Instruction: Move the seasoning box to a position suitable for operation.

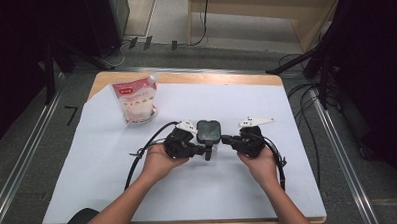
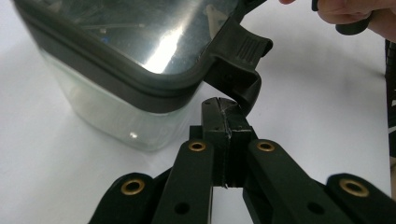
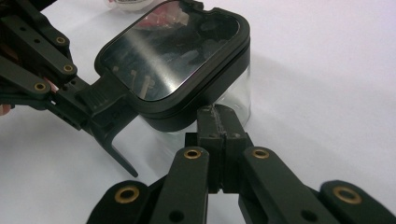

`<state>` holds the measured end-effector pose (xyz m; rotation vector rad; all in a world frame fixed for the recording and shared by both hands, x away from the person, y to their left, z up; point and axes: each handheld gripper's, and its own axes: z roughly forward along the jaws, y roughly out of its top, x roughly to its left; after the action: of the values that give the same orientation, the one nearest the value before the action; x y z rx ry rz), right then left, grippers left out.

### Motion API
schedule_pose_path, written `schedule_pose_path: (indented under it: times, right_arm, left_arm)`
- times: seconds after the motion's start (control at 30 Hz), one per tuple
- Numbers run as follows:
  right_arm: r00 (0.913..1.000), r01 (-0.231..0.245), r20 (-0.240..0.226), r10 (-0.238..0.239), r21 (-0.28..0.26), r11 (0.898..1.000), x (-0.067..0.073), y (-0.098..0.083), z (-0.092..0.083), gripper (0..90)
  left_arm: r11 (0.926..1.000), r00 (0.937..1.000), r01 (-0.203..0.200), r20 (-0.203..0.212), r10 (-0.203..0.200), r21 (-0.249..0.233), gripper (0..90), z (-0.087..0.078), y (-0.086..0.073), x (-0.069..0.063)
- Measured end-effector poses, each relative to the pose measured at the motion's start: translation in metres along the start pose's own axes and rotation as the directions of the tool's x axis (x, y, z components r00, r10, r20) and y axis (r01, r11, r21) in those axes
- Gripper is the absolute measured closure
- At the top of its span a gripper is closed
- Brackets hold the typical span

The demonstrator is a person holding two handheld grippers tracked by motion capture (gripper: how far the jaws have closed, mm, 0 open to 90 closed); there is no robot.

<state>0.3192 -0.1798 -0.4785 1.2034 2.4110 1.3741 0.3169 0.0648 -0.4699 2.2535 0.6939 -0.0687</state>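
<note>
Two claws flank the clear container [image 1: 208,132] near the middle of the white-covered tabletop [image 1: 189,192], its dark lid [image 3: 173,56] on. Your left claw [image 2: 226,109] is clenched on nothing, its tips just under the lid's open side latch [image 2: 240,65]. Your right claw [image 3: 219,119] is clenched and empty too, its tips against the lid's rim at the opposite side. Well apart, toward the far left, stands a red-and-white pouch [image 1: 136,100].
</note>
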Motion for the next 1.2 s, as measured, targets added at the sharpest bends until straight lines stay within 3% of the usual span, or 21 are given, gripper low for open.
schedule_pose_path:
  times: [0.23, 0.4, 0.47, 0.67, 0.77, 0.83, 1.0, 1.07, 1.2]
  right_arm:
    - [0.9999, -0.011, 0.013, 0.011, -0.005, 1.000, -0.001, -0.001, -0.003, 90.0]
    - [0.9995, -0.018, 0.024, 0.018, -0.009, 1.000, -0.002, -0.003, -0.005, 90.0]
    - [0.9994, -0.023, 0.024, 0.023, -0.010, 1.000, -0.003, -0.003, -0.007, 90.0]
    - [0.9988, -0.037, 0.033, 0.037, -0.002, 0.999, -0.003, -0.004, -0.013, 90.0]
    - [0.9987, -0.046, 0.022, 0.046, -0.019, 0.999, -0.003, -0.006, -0.020, 90.0]
    - [0.9989, -0.044, 0.019, 0.044, -0.019, 0.999, 0.000, -0.007, -0.024, 90.0]
    - [0.9999, -0.006, 0.010, 0.007, -0.029, 1.000, 0.011, -0.008, -0.035, 90.0]
    - [1.0000, 0.000, 0.007, 0.000, -0.032, 0.999, 0.013, -0.008, -0.037, 90.0]
    - [0.9998, 0.022, -0.002, -0.022, -0.016, 1.000, 0.025, -0.012, -0.039, 90.0]
  left_arm:
    - [0.9999, 0.9999, 0.012, 0.011, -0.012, -0.009, 90.0, 0.009, 0.004, -0.008]
    - [0.9999, 0.9997, -0.008, 0.022, 0.008, -0.014, 90.0, 0.015, 0.007, -0.016]
    - [0.9990, 0.9989, -0.037, 0.030, 0.038, -0.025, 90.0, 0.017, 0.008, -0.017]
    - [0.9994, 0.9973, -0.030, 0.067, 0.031, -0.017, 88.5, 0.011, 0.009, -0.013]
    - [0.9979, 0.9964, -0.064, 0.056, 0.064, -0.003, 80.0, 0.006, 0.008, -0.015]
    - [0.9980, 0.9952, -0.062, 0.076, 0.061, 0.011, 78.0, 0.002, 0.008, -0.014]
    - [0.9987, 0.9921, -0.028, 0.124, 0.022, 0.043, 55.5, -0.008, 0.004, -0.009]
    - [0.9981, 0.9951, -0.050, 0.088, 0.047, 0.036, 55.0, -0.014, 0.002, -0.008]
    - [0.9993, 0.9944, -0.035, 0.100, 0.034, 0.011, 47.8, -0.026, -0.002, 0.000]
